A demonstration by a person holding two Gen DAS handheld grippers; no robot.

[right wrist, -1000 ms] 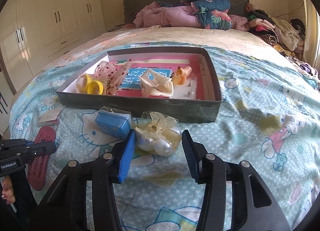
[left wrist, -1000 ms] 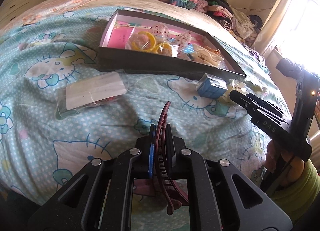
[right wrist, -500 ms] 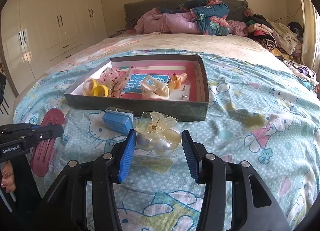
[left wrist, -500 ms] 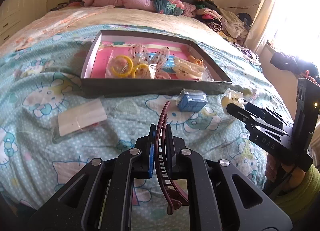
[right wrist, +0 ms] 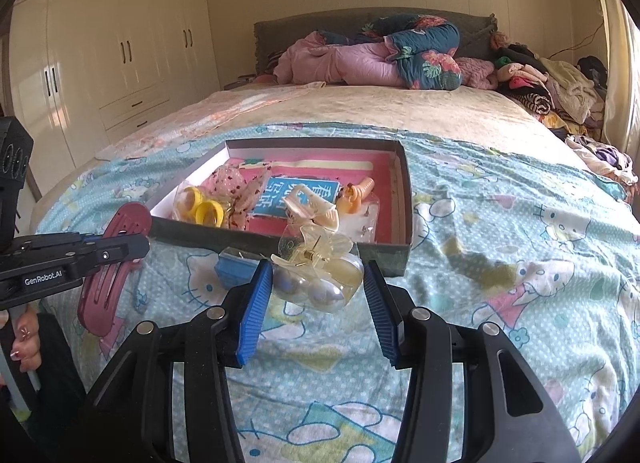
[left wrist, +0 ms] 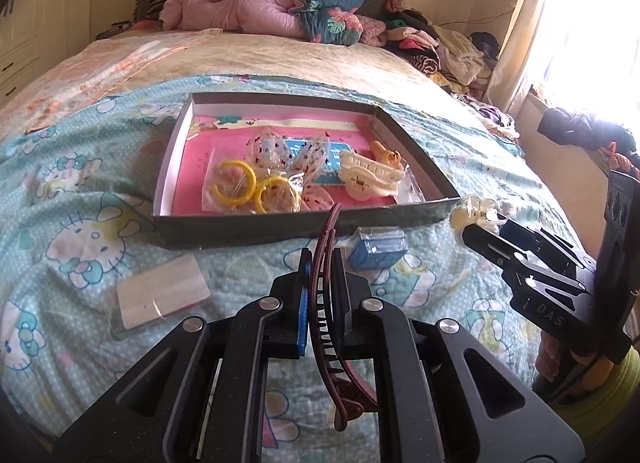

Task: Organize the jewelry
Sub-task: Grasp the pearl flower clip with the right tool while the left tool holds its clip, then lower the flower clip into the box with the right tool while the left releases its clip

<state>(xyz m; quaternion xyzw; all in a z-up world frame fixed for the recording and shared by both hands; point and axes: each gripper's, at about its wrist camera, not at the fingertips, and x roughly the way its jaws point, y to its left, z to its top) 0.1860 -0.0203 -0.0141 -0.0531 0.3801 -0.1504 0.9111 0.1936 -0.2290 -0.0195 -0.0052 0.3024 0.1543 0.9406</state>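
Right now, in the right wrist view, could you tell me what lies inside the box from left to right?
Yellow rings → speckled pouches → blue card → cream claw clip → orange clip.
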